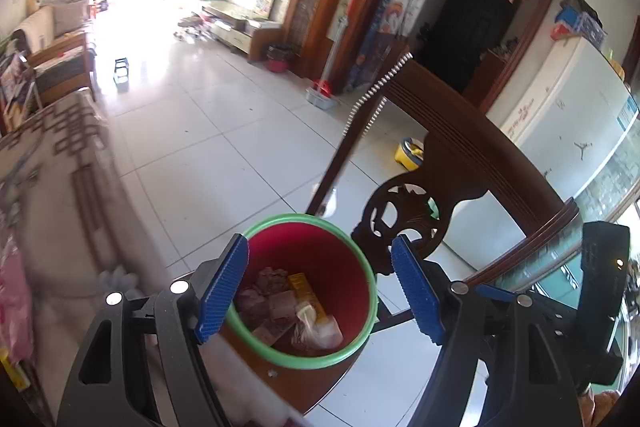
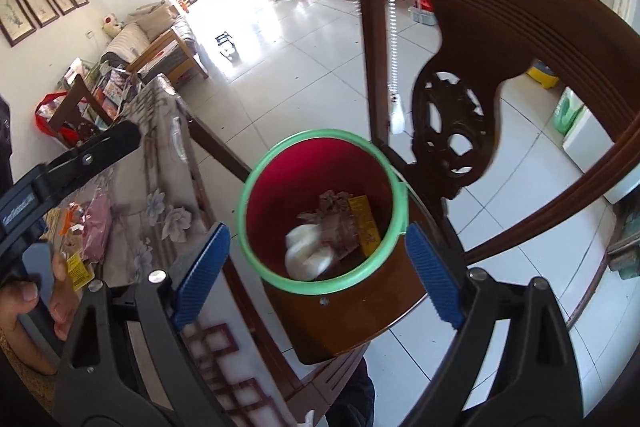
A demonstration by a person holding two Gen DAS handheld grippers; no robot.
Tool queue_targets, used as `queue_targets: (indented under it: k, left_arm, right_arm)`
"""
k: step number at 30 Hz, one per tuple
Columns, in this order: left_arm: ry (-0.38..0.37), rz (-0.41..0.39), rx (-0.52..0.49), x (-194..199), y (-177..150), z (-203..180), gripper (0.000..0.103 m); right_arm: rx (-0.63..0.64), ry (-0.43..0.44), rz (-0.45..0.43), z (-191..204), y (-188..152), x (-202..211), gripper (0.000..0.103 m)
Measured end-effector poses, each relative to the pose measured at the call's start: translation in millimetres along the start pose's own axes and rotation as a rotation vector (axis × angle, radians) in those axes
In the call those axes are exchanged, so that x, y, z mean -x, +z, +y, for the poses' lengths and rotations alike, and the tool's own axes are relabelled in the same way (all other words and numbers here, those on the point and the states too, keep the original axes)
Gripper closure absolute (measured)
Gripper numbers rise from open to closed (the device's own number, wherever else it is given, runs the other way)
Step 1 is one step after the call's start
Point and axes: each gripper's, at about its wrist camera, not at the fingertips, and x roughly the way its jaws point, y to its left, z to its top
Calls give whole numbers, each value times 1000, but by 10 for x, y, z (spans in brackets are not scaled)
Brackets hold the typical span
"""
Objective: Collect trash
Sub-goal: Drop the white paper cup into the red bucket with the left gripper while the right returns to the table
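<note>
A red bin with a green rim [image 1: 362, 267] stands on the seat of a dark wooden chair [image 1: 460, 155]. Inside lie crumpled brown wrappers [image 1: 272, 297], a yellow packet [image 1: 306, 289] and a clear plastic bag [image 1: 316, 329]. My left gripper [image 1: 320, 291] is open and empty, hovering just above the bin. In the right wrist view the same bin [image 2: 256, 179] holds a white wad [image 2: 306, 253] beside the wrappers [image 2: 336, 223]. My right gripper [image 2: 318, 279] is open and empty, above the bin's near rim.
A table with a floral cloth [image 2: 160, 195] lies left of the chair, with pink and yellow packets [image 2: 96, 227] on it. The chair back [image 2: 500, 39] rises right behind the bin. White tiled floor [image 1: 208, 131] stretches beyond. A white fridge [image 1: 568, 123] stands to the right.
</note>
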Motion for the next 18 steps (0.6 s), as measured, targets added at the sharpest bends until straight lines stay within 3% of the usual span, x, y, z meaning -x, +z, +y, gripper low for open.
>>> queue_targets:
  k: [6, 12, 18]
  left_arm:
    - [102, -86, 109, 846, -310, 539, 32]
    - [297, -165, 231, 1708, -714, 1229, 32]
    - [463, -175, 401, 2302, -1200, 1924, 32]
  right_arm:
    - [103, 80, 15, 598, -10, -82, 15]
    - [243, 183, 53, 1442, -104, -219, 15]
    - [405, 281, 110, 2365, -393, -278, 14]
